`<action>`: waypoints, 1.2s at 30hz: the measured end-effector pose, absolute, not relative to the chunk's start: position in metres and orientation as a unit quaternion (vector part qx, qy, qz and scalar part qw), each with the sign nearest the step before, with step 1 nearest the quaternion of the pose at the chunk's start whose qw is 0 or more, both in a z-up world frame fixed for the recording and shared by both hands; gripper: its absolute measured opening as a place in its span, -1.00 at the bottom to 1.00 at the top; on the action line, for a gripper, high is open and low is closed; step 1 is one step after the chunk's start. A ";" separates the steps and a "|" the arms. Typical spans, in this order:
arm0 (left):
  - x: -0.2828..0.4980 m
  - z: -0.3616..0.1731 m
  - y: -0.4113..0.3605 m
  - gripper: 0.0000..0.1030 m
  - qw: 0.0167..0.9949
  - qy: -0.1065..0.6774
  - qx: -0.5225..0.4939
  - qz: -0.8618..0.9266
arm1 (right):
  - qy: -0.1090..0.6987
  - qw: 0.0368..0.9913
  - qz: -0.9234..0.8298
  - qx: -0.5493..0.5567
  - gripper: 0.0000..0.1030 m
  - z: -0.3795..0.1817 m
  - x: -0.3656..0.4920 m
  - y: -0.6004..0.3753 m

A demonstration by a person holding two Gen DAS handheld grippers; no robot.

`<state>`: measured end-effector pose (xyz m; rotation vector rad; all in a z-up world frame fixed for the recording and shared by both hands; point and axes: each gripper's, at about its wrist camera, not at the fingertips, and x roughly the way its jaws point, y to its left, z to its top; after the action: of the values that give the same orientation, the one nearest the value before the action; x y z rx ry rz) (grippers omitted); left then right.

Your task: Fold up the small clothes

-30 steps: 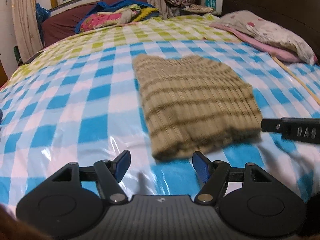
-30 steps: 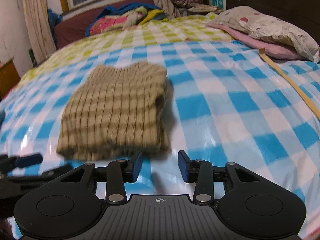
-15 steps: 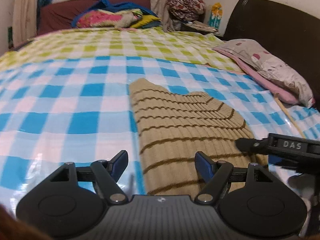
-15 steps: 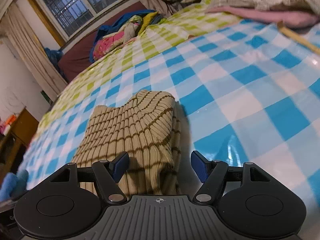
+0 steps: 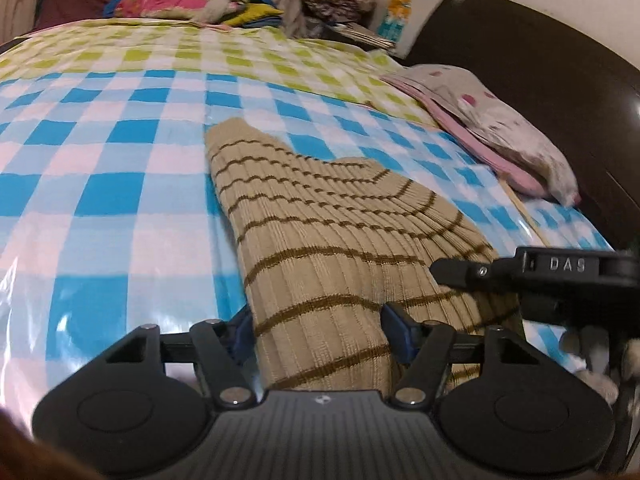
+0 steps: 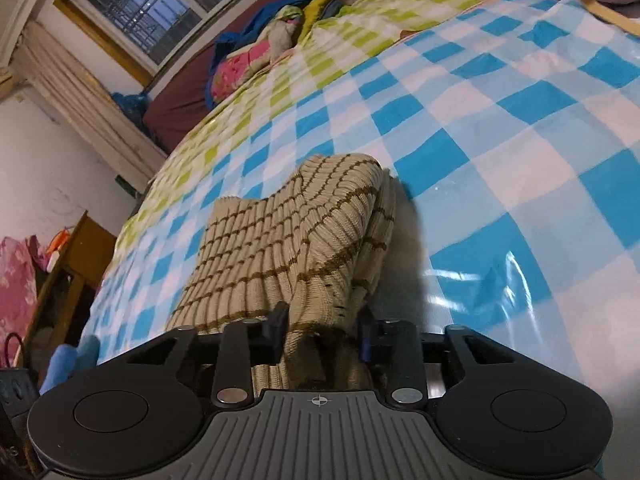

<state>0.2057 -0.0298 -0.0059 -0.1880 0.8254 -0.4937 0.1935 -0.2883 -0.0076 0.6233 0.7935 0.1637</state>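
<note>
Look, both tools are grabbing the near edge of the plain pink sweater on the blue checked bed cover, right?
Not quite: the sweater is beige with thin brown stripes, not plain pink, as the left wrist view shows. The rest holds: the left tool and right tool both have its near edge between them on the blue checked bed cover.

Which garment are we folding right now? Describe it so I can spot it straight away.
Look at the bed's blue-and-white checked cover. The folded sweater lies on it, nearest both grippers. It is the only beige ribbed knit with thin brown stripes.
</note>
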 end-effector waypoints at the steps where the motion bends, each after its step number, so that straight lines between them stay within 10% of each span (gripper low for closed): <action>1: 0.196 -0.005 -0.029 0.33 0.881 0.399 -0.087 -0.240 | 0.380 0.872 0.080 0.299 -0.44 -0.004 0.185 -0.290; 36: 0.162 0.019 -0.045 0.48 0.929 0.353 0.048 -0.099 | 0.333 0.930 0.017 0.154 -0.42 0.033 0.129 -0.277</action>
<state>0.1623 -0.0447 0.0189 0.0979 0.7226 -0.2022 0.1286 -0.2768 0.0328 0.3153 0.6813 0.0348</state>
